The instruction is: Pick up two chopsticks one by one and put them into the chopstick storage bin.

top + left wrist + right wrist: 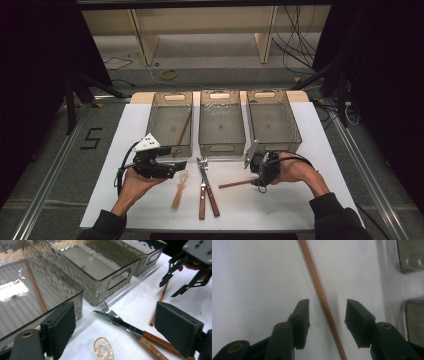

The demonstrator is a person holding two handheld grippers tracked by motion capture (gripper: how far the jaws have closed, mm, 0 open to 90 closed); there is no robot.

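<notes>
A white table [150,200] is carrying three clear plastic bins in a row, and the middle bin [221,122] is serving as the landmark. The left bin [170,120] beside it is holding one wooden chopstick [183,131]. In front of the middle bin, a knife [212,187] and a fork [202,187] with wooden handles are lying together, an amber spoon [179,192] just to their left. The left gripper [172,167] is hovering front-left of the middle bin, jaws spread wide and holding nothing. The right gripper [327,312] is standing front-right of it, jaws half open and straddling a second chopstick [319,290] on the table without pressing it.
</notes>
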